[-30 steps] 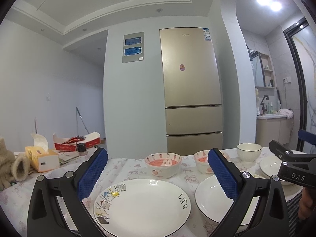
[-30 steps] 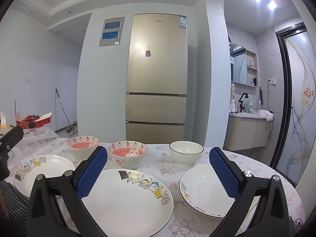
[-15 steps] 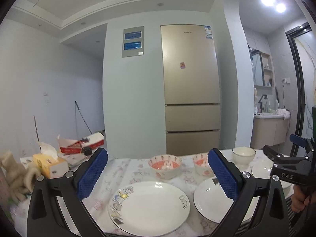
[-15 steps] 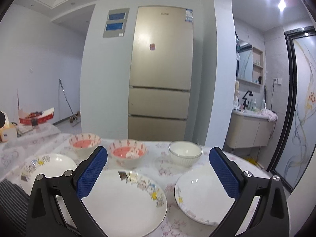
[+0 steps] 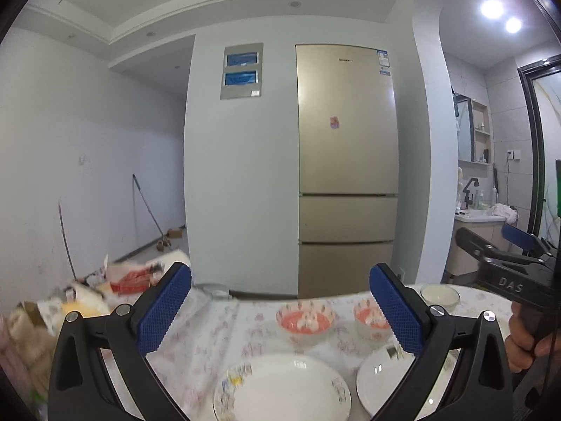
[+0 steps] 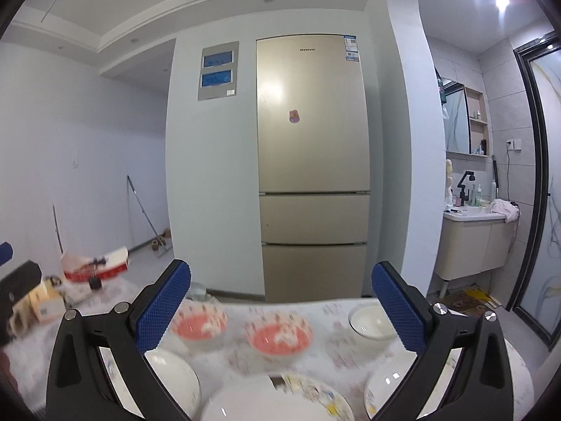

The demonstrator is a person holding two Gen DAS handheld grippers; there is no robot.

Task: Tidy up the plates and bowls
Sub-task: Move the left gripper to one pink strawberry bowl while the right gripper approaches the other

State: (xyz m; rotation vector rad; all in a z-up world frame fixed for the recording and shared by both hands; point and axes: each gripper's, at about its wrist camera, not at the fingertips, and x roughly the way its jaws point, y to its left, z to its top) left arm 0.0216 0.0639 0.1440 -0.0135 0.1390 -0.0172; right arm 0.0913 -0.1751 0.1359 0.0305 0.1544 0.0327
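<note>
Both grippers hang open and empty above a table with a floral cloth (image 5: 224, 336). Under my left gripper (image 5: 280, 310) lies a cartoon-rimmed white plate (image 5: 282, 391), with a second plate (image 5: 382, 379) to its right. Two pink-lined bowls (image 5: 304, 322) (image 5: 370, 319) and a white bowl (image 5: 439, 294) stand further back. In the right wrist view, my right gripper (image 6: 280, 310) is over a cartoon plate (image 6: 277, 400), flanked by a plate on the left (image 6: 171, 379) and one on the right (image 6: 389, 389). Behind stand the pink bowls (image 6: 198, 326) (image 6: 280, 338) and the white bowl (image 6: 371, 321).
A gold fridge (image 5: 347, 175) stands behind the table. At the table's left are a tissue box (image 6: 42, 307), a red-and-white box (image 6: 94, 266) and a small dark bottle (image 6: 94, 282). A sink cabinet (image 6: 473, 242) is on the right. A hand (image 5: 526, 340) holds the right gripper's body (image 5: 505, 266).
Both grippers have risen and drawn back from the table, so the plates and bowls sit lower and smaller in view. Both stay open and empty.
</note>
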